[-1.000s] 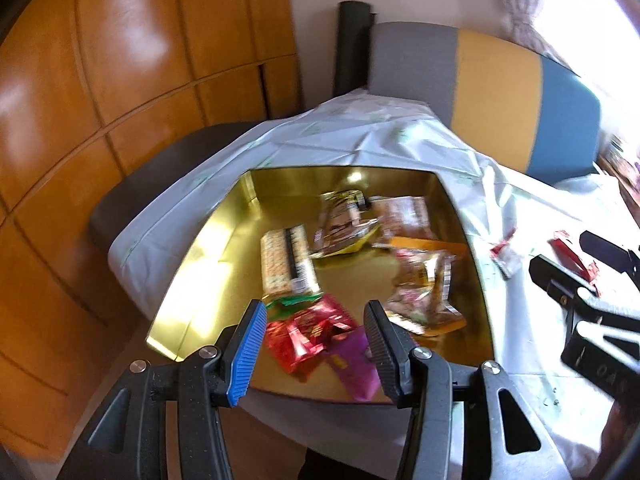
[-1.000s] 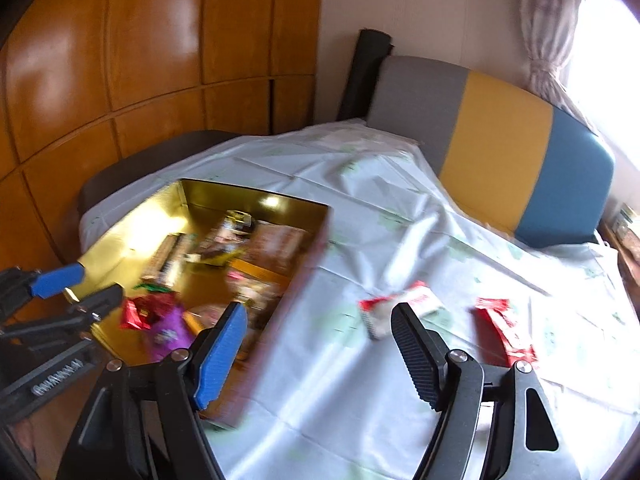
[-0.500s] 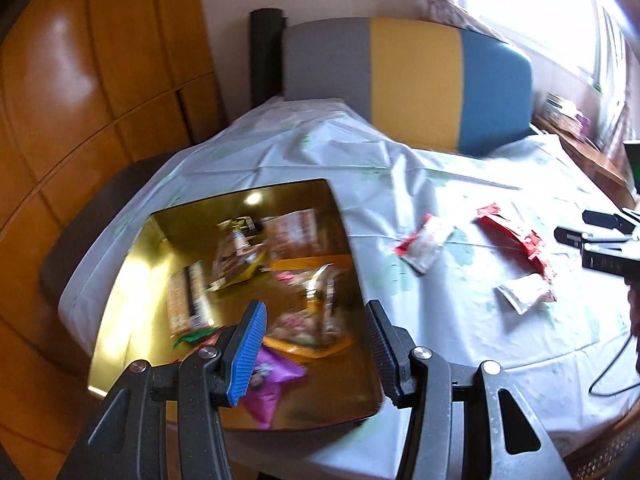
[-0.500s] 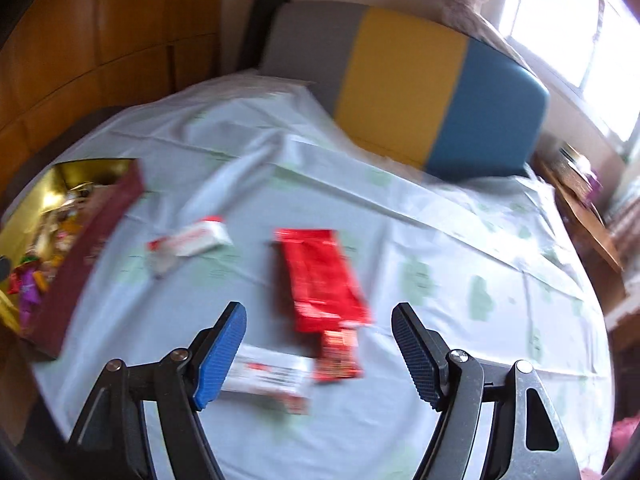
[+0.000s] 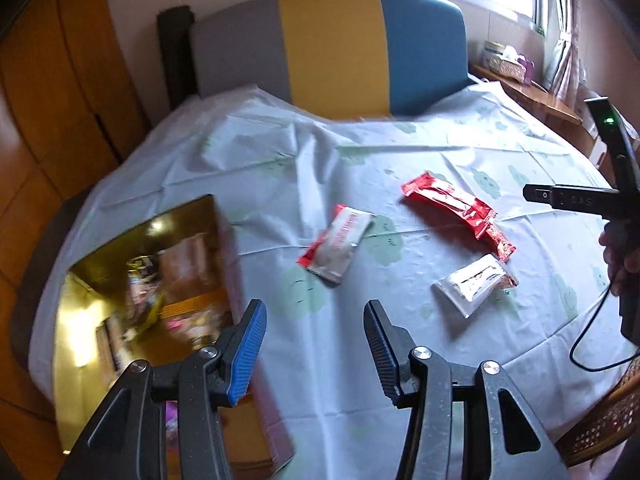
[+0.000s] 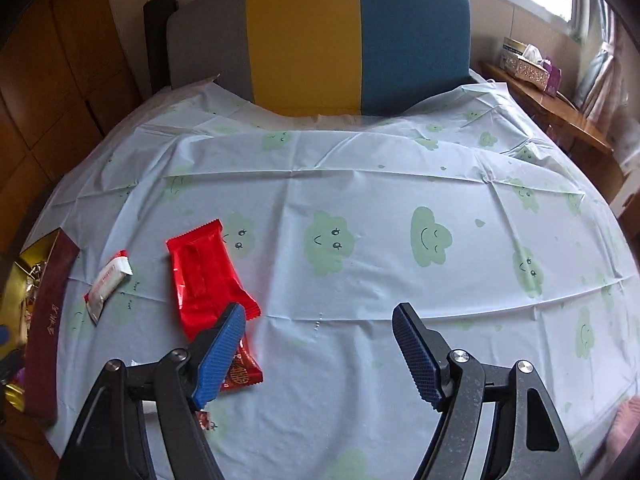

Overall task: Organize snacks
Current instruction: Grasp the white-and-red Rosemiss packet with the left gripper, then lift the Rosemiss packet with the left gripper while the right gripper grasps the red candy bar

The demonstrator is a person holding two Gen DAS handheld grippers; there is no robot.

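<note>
A gold-lined box [image 5: 100, 280] holding several snack packets sits at the table's left edge; its maroon side [image 6: 48, 320] shows in the right wrist view. Loose on the cloud-print cloth lie a white-and-red packet [image 5: 336, 244] [image 6: 106, 284], a long red packet [image 5: 448, 204] [image 6: 204, 280], a small red packet [image 5: 500, 242] [image 6: 240, 374] and a silver packet [image 5: 474, 282]. My left gripper [image 5: 313, 312] hovers open over bare cloth beside the box. My right gripper [image 6: 319, 314] is opening with nothing between its fingers; its left finger overlaps the red packets.
A grey, yellow and blue seat back [image 5: 332, 44] stands behind the table. Wooden panelling [image 5: 60, 100] runs along the left. A wooden shelf with tissue boxes [image 6: 528, 64] lies under the window at right. A black cable [image 5: 588, 336] hangs by the right hand.
Both views have swung right, away from the gold box and onto the loose packets on the cloth. The right gripper's fingers stand slightly wider.
</note>
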